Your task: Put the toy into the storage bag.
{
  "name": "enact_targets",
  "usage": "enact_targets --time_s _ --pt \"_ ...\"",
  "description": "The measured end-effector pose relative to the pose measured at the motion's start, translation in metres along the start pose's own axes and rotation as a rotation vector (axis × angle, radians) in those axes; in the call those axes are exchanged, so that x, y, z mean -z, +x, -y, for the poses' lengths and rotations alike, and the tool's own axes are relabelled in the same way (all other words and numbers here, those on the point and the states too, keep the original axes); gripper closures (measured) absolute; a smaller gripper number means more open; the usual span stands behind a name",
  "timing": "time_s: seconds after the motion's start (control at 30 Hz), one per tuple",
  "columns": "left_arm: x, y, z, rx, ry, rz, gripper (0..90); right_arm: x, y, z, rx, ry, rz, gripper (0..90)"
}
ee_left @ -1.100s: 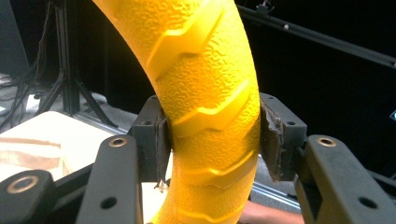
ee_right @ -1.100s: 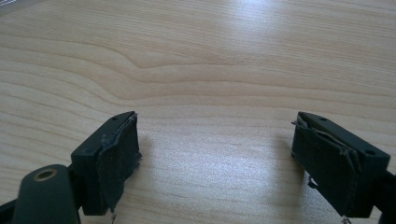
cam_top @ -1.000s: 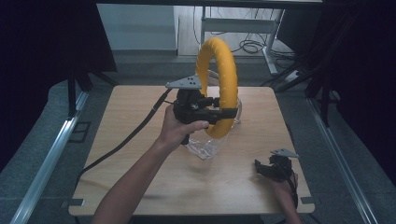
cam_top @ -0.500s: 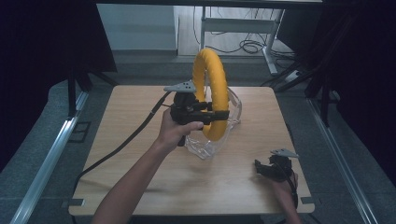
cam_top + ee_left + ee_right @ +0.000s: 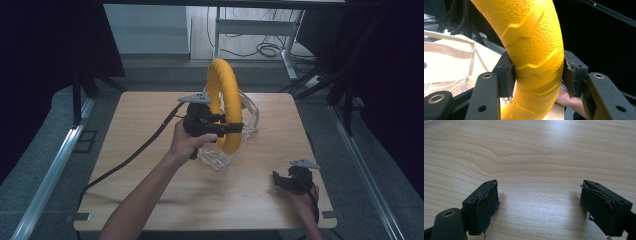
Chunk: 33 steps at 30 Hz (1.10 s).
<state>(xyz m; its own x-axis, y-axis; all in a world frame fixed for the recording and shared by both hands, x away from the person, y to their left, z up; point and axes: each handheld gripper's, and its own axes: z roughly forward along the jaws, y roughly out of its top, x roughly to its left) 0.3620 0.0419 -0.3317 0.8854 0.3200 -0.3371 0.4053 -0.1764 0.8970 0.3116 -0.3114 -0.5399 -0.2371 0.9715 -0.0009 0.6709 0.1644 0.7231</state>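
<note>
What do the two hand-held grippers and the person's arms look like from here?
Both are black: the left hand-held gripper and the right hand-held gripper each carry a grey three-cornered top plate. A black cable trails from the left one. Worn dark pads line the jaws. Forearms are sleeveless.

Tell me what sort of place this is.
Probably a lab or recording workspace, not a home: a bare wooden table inside a dark metal frame, loose cables on the floor behind, and a person working with handheld grippers.

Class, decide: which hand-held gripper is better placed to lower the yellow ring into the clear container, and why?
Left. The left hand-held gripper already clamps the yellow ring over the clear container; the right hand-held gripper rests open, apart.
</note>
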Motion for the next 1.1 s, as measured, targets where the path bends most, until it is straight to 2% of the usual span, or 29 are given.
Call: enact_targets --time_s 0.37,0.53,0.7,0.87,0.97,1.1 --pt "-0.005 0.001 0.007 -0.004 0.038 -0.017 49.7 0.0 0.0 0.0 0.0 0.002 0.0 15.1" --pt "-0.001 0.007 0.012 0.027 0.032 -0.01 49.8 0.0 0.0 0.0 0.001 0.0 0.001 15.1" --pt "0.001 0.006 0.015 0.012 0.054 -0.034 49.7 0.0 0.0 0.0 -0.001 -0.001 0.001 15.2" --pt "0.006 0.011 0.02 0.033 0.041 -0.042 49.7 0.0 0.0 0.0 -0.002 -0.001 0.001 15.2" --pt "0.007 0.013 0.024 0.026 0.068 -0.078 49.4 0.0 0.0 0.0 -0.002 -0.001 0.001 15.2" --pt "0.006 0.021 0.032 0.069 0.075 -0.082 49.5 0.0 0.0 0.0 -0.002 0.0 0.002 15.2"
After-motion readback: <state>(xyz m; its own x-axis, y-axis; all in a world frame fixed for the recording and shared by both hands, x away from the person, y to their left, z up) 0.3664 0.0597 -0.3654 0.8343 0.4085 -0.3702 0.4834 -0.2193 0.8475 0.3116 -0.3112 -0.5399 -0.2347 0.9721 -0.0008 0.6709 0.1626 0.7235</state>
